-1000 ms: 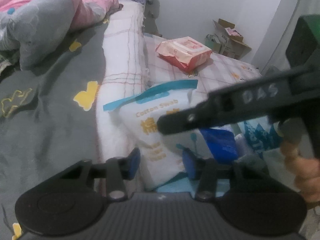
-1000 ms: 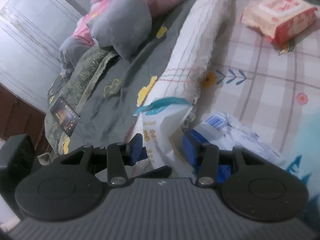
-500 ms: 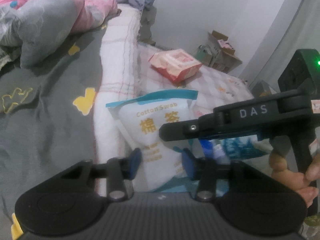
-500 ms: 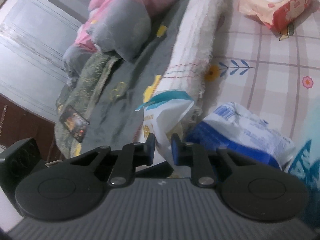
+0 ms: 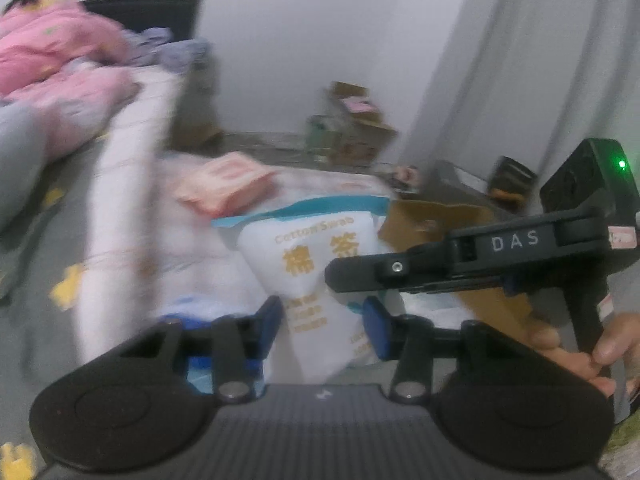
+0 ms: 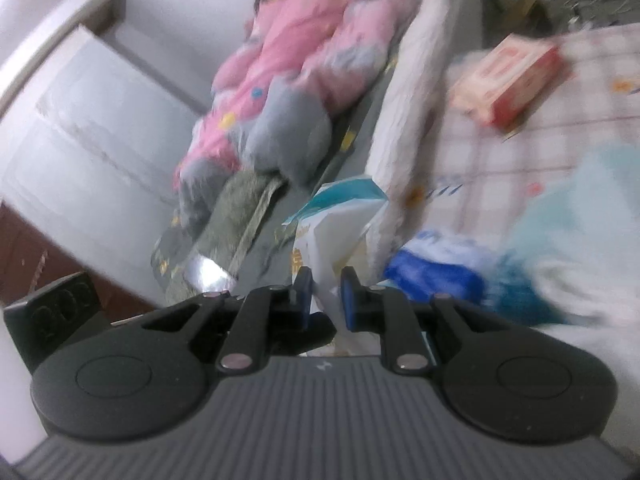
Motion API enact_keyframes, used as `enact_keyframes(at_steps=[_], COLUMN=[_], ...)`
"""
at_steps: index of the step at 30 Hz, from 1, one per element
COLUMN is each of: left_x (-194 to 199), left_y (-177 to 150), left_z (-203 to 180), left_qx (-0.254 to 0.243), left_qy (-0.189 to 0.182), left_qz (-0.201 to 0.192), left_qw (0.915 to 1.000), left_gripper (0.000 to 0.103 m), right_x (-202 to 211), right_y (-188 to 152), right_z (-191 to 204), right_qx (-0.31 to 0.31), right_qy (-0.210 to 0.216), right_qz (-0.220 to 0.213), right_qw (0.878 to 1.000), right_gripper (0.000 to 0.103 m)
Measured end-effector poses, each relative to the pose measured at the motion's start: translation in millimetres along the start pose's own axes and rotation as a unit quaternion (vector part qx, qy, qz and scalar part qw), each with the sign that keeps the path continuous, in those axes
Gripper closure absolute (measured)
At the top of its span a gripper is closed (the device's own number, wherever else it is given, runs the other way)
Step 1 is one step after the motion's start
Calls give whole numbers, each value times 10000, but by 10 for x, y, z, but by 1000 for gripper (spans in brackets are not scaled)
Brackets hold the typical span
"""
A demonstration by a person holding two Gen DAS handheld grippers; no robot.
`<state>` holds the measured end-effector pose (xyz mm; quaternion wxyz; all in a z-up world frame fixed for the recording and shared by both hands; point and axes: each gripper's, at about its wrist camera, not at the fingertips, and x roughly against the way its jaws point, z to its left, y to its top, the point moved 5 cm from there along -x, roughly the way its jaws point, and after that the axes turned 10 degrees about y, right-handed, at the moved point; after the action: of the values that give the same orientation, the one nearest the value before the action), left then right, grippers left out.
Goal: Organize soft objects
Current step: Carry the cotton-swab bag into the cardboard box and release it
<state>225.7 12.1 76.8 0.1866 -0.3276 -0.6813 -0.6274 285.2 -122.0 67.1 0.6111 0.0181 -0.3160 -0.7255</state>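
Observation:
A white cotton swab bag (image 5: 316, 268) with a teal top edge and yellow lettering hangs lifted above the bed. My right gripper (image 6: 325, 298) is shut on its side; the bag (image 6: 332, 232) rises between the blue pads. In the left wrist view the right gripper (image 5: 332, 274) reaches in from the right and pinches the bag. My left gripper (image 5: 323, 326) is open, its blue pads either side of the bag's lower part without squeezing it. A blue and white pack (image 6: 432, 276) lies on the bed below.
A pink wet-wipe pack (image 5: 224, 180) (image 6: 508, 80) lies on the checked sheet. A rolled white blanket (image 6: 412, 100) runs along the bed beside a pink and grey quilt (image 6: 288, 80). Cardboard boxes (image 5: 356, 128) stand by the far wall. A phone (image 6: 208, 272) lies on the grey sheet.
The right gripper closed on the cotton swab bag and lifted it off the bed. Both grippers rose; the views tilted up and blurred. The left gripper stayed open around the bag.

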Motion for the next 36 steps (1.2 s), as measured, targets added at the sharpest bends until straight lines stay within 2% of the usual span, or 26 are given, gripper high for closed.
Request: enact_keyframes(at_steps=[5, 10, 15, 18, 21, 28, 32, 35, 36], left_x=[-356, -871, -1338, -1448, -1493, -1506, -1452, -1387, -1362], left_y=[194, 376, 501, 549, 589, 674, 666, 616, 589], left_z=[-777, -1574, -1994, -1969, -1824, -1394, -1192, -1068, -1024], left_qx=[-404, -807, -987, -960, -965, -738, -685, -704, -711], left_qy=[-498, -927, -908, -915, -746, -370, -271, -195, -163], left_qz=[92, 312, 399, 377, 296, 277, 265, 241, 233], left_qw=[9979, 9919, 9902, 9904, 9921, 9962, 9969, 9970, 9971], left_gripper=[57, 57, 54, 49, 47, 47, 43, 36, 34], right_x=[896, 1724, 2252, 2433, 2515, 2405, 2273, 2213, 2205], right_y=[90, 203, 364, 519, 699, 1057, 998, 830, 772], right_z=[-322, -824, -1451, -1847, -2250, -3053, -3061, -2954, -2946], right_qx=[-245, -655, -960, -1035, -1129, -1259, -1137, -868, -809], right_qy=[-370, -781, -1184, -1514, -1748, -2200, -2402, -2944, -3140], right_qz=[-675, -1226, -1426, -1382, -1324, -1099, -893, -555, -449], right_qw=[9967, 9872, 9780, 9733, 9691, 9611, 9599, 9501, 9449], right_gripper=[89, 89, 89, 91, 92, 92, 89, 89, 84])
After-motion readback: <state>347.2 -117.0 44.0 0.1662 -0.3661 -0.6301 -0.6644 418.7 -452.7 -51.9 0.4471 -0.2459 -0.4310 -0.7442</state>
